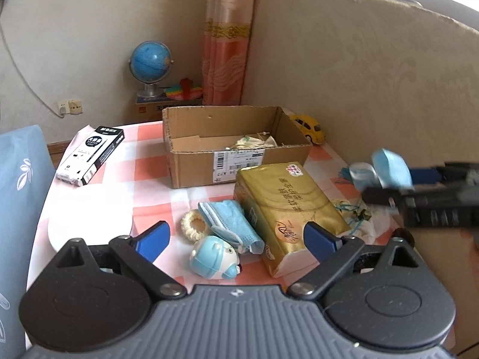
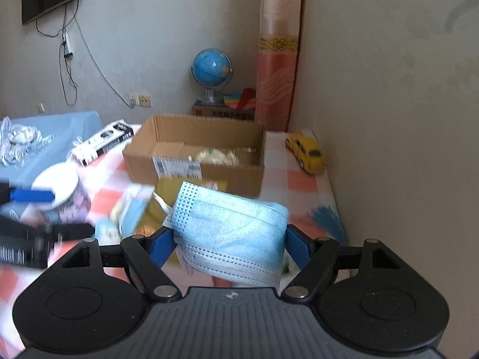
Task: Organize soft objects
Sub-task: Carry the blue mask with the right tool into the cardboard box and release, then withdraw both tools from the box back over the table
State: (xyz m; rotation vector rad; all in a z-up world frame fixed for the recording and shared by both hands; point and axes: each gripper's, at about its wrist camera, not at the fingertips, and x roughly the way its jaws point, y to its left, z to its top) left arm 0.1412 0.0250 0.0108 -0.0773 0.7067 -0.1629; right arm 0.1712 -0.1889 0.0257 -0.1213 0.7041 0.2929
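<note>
The right gripper (image 2: 230, 246) clamps a folded blue mask (image 2: 230, 233) between its blue pads, held above a checked tablecloth (image 2: 299, 179). The left gripper (image 1: 236, 237) stands open with nothing between its fingers, over a second mask (image 1: 230, 224), a cream scrunchie (image 1: 194, 226) and a small blue toy (image 1: 214, 258). A gold tissue pack (image 1: 287, 209) lies just beside them, an open cardboard box (image 1: 227, 149) behind, pale fabric inside
</note>
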